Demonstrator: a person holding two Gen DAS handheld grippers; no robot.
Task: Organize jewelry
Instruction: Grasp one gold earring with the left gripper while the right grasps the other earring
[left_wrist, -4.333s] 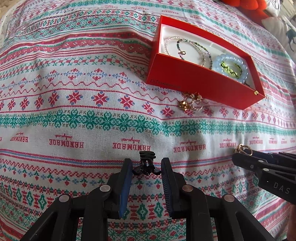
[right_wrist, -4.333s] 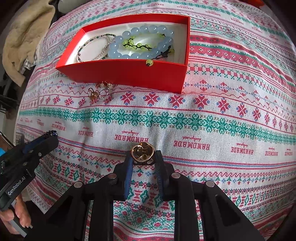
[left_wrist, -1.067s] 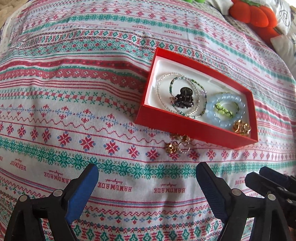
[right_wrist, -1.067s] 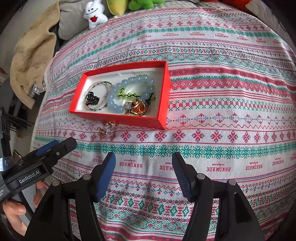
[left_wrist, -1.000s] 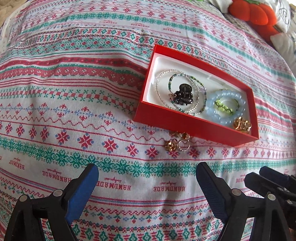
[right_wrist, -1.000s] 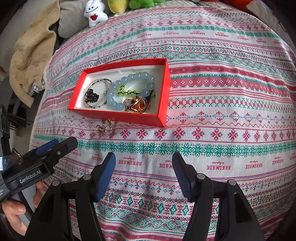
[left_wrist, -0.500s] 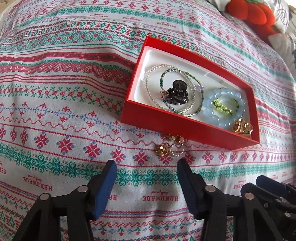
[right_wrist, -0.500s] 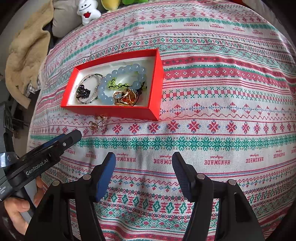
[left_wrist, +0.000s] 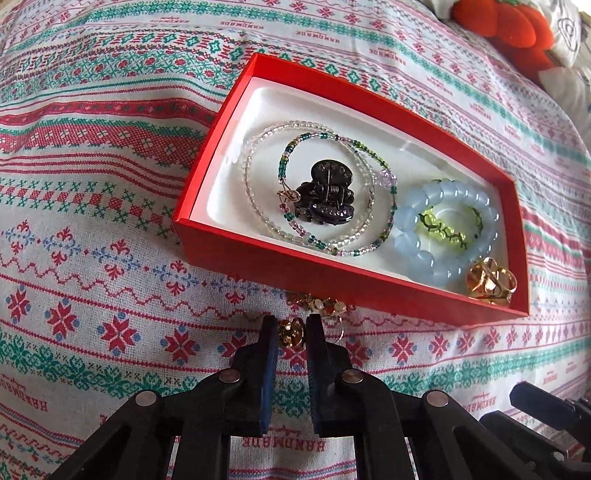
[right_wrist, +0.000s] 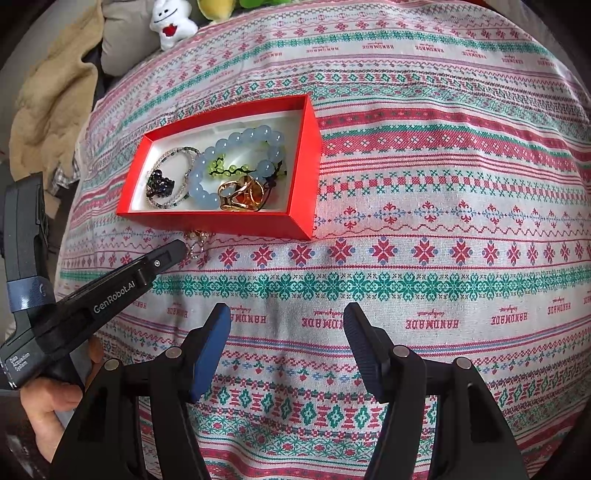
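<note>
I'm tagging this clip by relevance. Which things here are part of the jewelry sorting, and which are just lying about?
Part of the job:
red box
black hair clip
blue bracelet
gold clip
earrings outside the box, between the left gripper fingers
right gripper, open

Lying about:
white plush
tan blanket
red plush

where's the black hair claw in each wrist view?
Left wrist: hair claw at picture centre, in the left part of the red box, lying inside the thin bead loops.
Right wrist: hair claw upper left, at the box's left end.
Shared landmark: blue bead bracelet, right of the claw.
</note>
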